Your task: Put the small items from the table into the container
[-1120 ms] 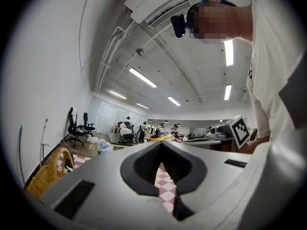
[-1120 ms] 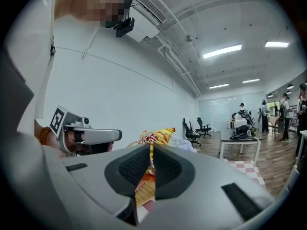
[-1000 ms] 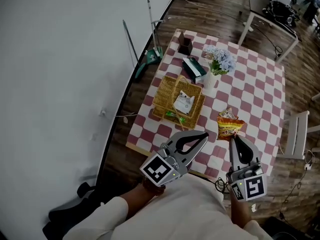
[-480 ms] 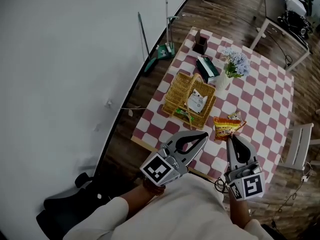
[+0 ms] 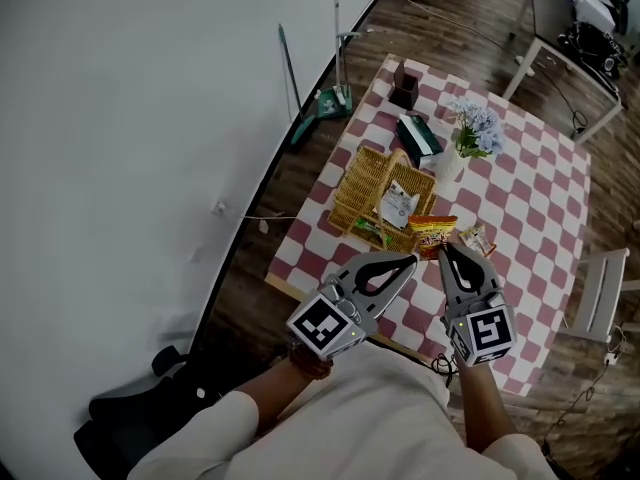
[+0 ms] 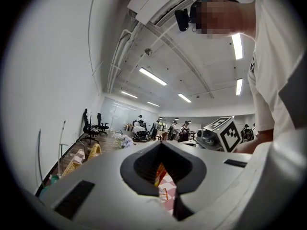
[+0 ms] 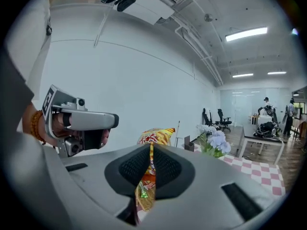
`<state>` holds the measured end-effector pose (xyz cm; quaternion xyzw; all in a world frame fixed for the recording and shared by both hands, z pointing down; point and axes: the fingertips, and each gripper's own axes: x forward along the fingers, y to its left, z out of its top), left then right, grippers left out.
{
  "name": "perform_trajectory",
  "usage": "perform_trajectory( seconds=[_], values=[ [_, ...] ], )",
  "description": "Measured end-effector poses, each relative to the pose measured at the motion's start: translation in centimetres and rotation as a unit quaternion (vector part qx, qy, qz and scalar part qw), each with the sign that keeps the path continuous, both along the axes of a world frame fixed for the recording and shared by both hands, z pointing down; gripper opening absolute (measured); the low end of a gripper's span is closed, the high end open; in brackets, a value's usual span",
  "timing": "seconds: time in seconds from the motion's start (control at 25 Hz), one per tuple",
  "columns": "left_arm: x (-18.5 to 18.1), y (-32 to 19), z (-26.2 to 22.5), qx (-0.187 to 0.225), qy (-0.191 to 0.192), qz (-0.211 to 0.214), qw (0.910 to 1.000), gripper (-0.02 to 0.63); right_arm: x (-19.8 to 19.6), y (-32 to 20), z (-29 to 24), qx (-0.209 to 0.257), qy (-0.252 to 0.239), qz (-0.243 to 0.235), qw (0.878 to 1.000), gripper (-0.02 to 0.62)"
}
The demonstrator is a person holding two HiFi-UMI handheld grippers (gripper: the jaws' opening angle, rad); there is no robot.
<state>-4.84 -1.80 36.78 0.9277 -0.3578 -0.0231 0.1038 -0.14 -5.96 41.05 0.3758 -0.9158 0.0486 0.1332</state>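
An orange and yellow snack bag (image 5: 432, 230) hangs just at the near right rim of the wicker basket (image 5: 362, 183), with my right gripper (image 5: 447, 250) shut on its edge. In the right gripper view the bag (image 7: 156, 136) is pinched between the jaws of that gripper (image 7: 149, 150). My left gripper (image 5: 408, 260) is held shut and empty, close beside the right one, over the table's near edge. A small packet (image 5: 476, 240) lies on the checked cloth just right of the bag. The basket holds a white packet (image 5: 398, 203) and a green item (image 5: 368, 230).
Beyond the basket stand a dark green tissue box (image 5: 418, 136), a vase of pale flowers (image 5: 472, 128) and a small dark box (image 5: 404, 76). The red and white checked table (image 5: 530, 198) has a white chair (image 5: 600, 278) on its right. A mop (image 5: 337, 48) leans on the left wall.
My right gripper has carried the snack bag left from the cloth to the basket's near right rim. The left gripper has shifted slightly and stays shut.
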Motion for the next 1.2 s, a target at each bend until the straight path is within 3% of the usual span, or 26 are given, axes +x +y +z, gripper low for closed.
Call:
perform_trajectory(
  seconds=[0.36,0.56,1.0,1.2],
  values=[
    [-1.8,-2.9,4.1,0.016,-0.020,-0.006,0.9997,0.029,-4.5,-4.2,6.0,-0.044,0.052,-0.039,0.997,0.034],
    [-3.1,-4.3,6.8,-0.006,-0.026,-0.020,0.9995,0.029,-6.2,-6.1,9.0,-0.071,0.084,-0.044,0.993,0.034],
    [-3.7,-6.0,9.6,-0.031,-0.028,-0.033,0.9986,0.029,-7.1,-9.1,11.9,-0.116,0.103,-0.037,0.987,0.064],
    [-3.4,-6.2,10.4,-0.039,-0.032,-0.032,0.9982,0.030,-7.2,-9.9,12.5,-0.113,0.105,-0.034,0.987,0.072]
  ],
)
